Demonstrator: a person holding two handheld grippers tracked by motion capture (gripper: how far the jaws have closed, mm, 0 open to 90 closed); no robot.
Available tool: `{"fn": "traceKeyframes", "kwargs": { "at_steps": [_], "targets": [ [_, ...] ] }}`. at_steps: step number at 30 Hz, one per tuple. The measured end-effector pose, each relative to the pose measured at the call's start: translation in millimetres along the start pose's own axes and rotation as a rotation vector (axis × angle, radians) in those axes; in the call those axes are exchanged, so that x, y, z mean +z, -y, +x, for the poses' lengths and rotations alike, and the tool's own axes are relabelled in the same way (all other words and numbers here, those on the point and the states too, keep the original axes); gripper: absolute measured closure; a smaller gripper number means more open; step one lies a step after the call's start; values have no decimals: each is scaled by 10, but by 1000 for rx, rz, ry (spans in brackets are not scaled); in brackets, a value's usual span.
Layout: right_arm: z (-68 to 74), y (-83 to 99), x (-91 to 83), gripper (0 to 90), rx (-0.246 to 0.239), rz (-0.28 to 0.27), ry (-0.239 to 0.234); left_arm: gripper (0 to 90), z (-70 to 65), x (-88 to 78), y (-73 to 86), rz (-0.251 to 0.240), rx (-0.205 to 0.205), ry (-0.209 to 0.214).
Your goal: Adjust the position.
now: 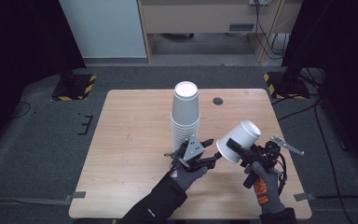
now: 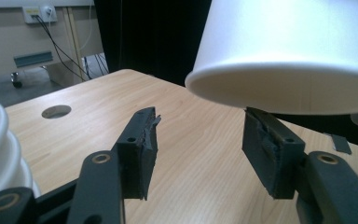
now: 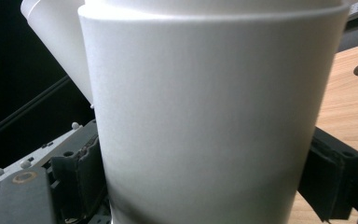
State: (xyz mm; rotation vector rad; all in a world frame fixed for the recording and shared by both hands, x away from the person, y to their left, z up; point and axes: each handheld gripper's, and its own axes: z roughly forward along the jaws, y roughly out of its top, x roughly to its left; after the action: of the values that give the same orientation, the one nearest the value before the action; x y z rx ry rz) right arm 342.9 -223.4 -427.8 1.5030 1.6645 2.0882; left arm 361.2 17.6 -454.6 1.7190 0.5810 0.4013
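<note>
Two grippers meeting at a white paper cup over the table.

High view: the right gripper (image 1: 235, 148) is pinching a tilted paper cup (image 1: 239, 140) beside the cup stack (image 1: 185, 116); the left gripper (image 1: 210, 150) is reaching its rim.
Left gripper view: jaws are standing spread below the rim (image 2: 279, 100), nothing between them.
Right gripper view: both pads (image 3: 81, 179) are pressing the cup's wall.
</note>
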Motion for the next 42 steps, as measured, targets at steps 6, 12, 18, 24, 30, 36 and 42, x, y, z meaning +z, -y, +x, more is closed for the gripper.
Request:
{"fn": "traceKeyframes", "kwargs": {
  "at_steps": [6,12,18,24,30,36,42],
  "targets": [
    [7,6,6,153,12,8,-6,480,-5,43,-41,-17,2,0],
    [13,16,19,153,11,12,-11,509,-13,84,-58,-38,10,-7],
    [18,23,26,153,26,19,-25,532,-4,105,-62,-50,11,-18],
    [17,28,31,153,30,28,-28,551,-9,119,-60,-64,16,-18],
    [19,38,45,153,38,36,-36,596,-16,128,-65,-79,22,-16],
    [14,47,55,153,42,50,-37,644,-14,130,-65,-83,29,-15],
    [7,59,69,151,43,62,-37,678,-37,138,-53,-83,34,-21]
  ]
}}
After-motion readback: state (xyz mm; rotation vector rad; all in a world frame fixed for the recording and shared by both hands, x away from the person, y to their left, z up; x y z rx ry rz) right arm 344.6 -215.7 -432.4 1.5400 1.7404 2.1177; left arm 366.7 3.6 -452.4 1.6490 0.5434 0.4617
